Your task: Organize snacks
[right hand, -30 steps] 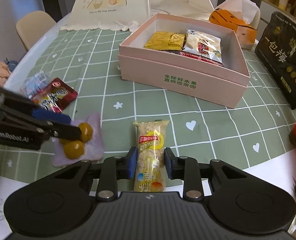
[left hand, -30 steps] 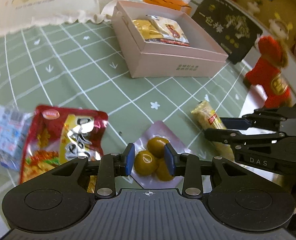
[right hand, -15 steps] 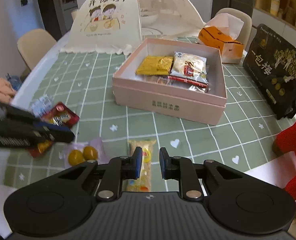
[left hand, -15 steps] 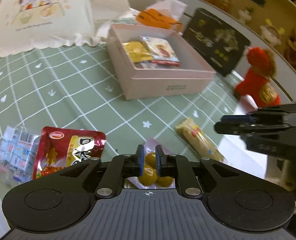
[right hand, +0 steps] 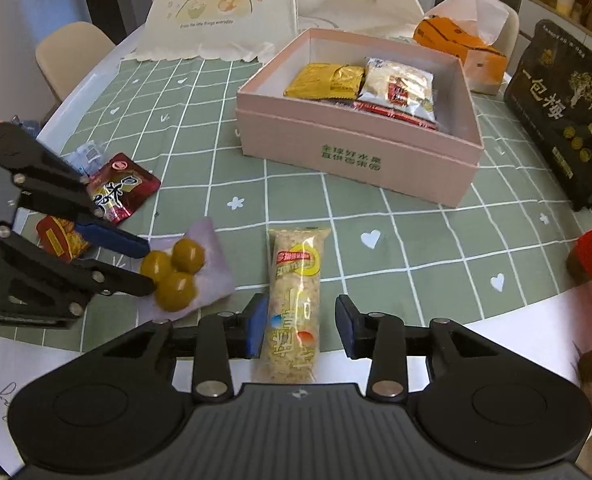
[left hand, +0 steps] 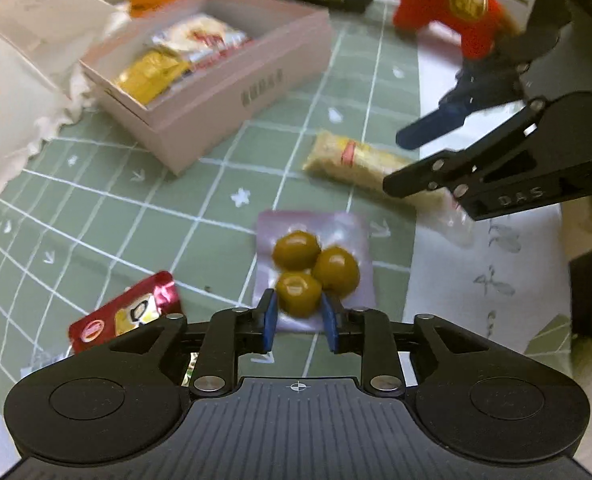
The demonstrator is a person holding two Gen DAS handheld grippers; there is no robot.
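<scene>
A clear pack of three green olives [left hand: 316, 264] lies on the green checked tablecloth; it also shows in the right wrist view [right hand: 178, 274]. My left gripper [left hand: 299, 316] is open, its blue pads on either side of the nearest olive. A long yellow rice-cracker bar [right hand: 295, 304] lies lengthwise between the open fingers of my right gripper [right hand: 299, 330]; it also shows in the left wrist view [left hand: 360, 162]. The pink box [right hand: 356, 148] further back holds a yellow packet [right hand: 326, 80] and a white packet [right hand: 400, 88].
A red snack pouch [right hand: 120, 188] and a blue-white packet [right hand: 84, 154] lie at the left. A black bag [right hand: 568, 112], an orange tissue box [right hand: 460, 48], a red plush toy [left hand: 452, 8] and a white mesh food cover [right hand: 232, 8] surround the box. White paper [right hand: 496, 324] lies at the near edge.
Both grippers were shut half a second ago and have opened. Each has dropped lower and closer over its own snack: the left over the olives, the right over the bar.
</scene>
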